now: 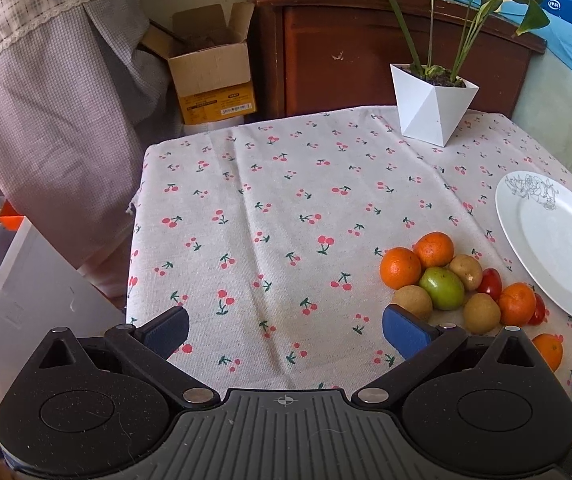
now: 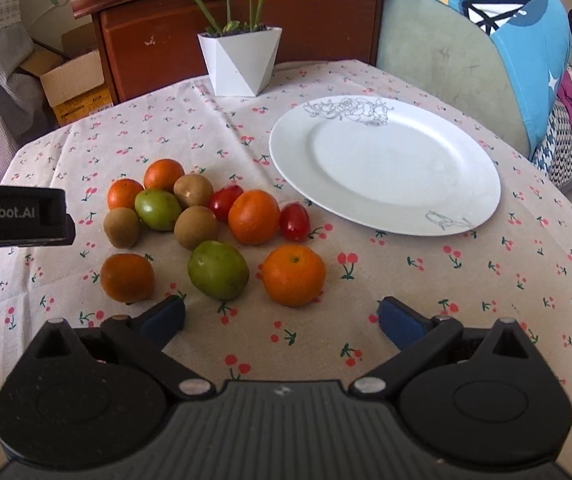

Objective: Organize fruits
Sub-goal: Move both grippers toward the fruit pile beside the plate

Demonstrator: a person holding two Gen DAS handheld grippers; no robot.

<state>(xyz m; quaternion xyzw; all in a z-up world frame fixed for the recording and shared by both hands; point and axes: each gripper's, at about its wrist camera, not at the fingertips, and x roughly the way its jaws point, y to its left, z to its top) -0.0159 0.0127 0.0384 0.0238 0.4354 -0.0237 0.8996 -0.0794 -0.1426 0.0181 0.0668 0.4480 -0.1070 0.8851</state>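
Observation:
A heap of fruit lies on the cherry-print cloth: several oranges, with the nearest orange [image 2: 293, 275] in front, a green fruit [image 2: 218, 269], brown kiwis [image 2: 195, 227] and red tomatoes [image 2: 294, 221]. An empty white plate [image 2: 385, 164] sits just right of the heap. My right gripper [image 2: 282, 322] is open, low over the cloth, just short of the nearest orange and green fruit. My left gripper [image 1: 286, 326] is open over bare cloth, with the fruit heap [image 1: 441, 286] and the plate [image 1: 553, 240] to its right. Nothing sits between either pair of fingers.
A white angular planter [image 2: 240, 62] with a green plant stands at the table's far edge. Behind it is a dark wooden cabinet [image 1: 385, 56]. A cardboard box [image 1: 214, 76] and checked fabric are off the table's left side, a blue-covered seat [image 2: 505, 52] on the right.

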